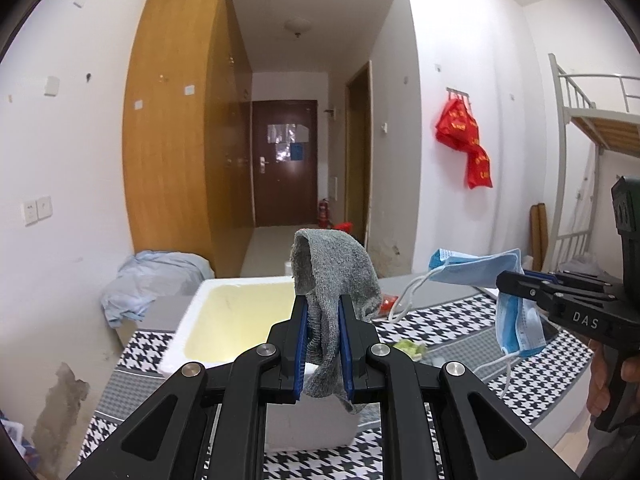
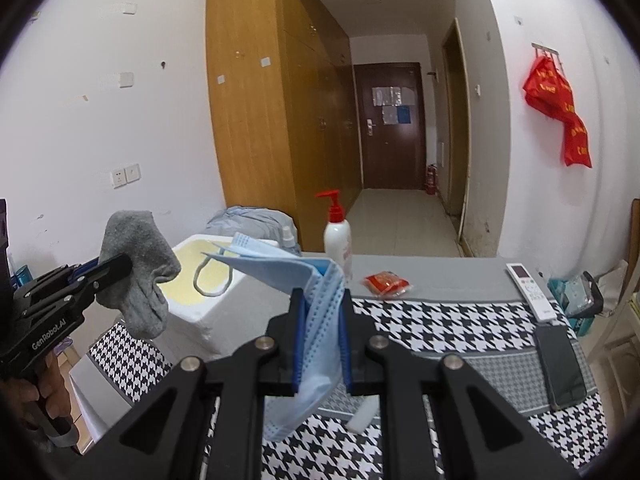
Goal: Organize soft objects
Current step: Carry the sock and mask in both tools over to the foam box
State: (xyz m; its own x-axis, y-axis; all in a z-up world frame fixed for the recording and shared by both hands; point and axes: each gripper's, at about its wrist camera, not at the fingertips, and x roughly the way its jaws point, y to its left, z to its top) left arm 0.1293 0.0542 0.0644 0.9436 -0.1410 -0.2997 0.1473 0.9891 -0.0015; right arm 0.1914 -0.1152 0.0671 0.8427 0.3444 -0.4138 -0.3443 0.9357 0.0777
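At the far left of the table sits the white foam box (image 1: 188, 320), open-topped and apparently empty, resting on the houndstooth cloth (image 2: 440, 320); the left gripper (image 1: 323, 336) hangs just in front of it, its blue pads clamped tight on the grey sock (image 1: 332, 276), which flops over the fingertips above and dangles below; to the right, the right gripper (image 2: 320, 336) pinches the blue face mask (image 2: 296, 276) the same way, one ear loop (image 2: 210, 276) drooping toward the box; both tools tilt slightly downward and point at the far wall, each held by a hand at its pistol grip, the left one's hand (image 2: 36, 392) low at the edge of the right view; the step looks like carrying both soft things to the box, and doing it well probably means bringing each item fully over the opening before letting go, lowering so the loose tail of the sock and the mask's loops fall inside instead of catching on the rim; farther right a pump bottle (image 2: 338, 236), a red packet (image 2: 386, 282), a remote (image 2: 530, 286) and a phone (image 2: 560, 364) lie clear of the path
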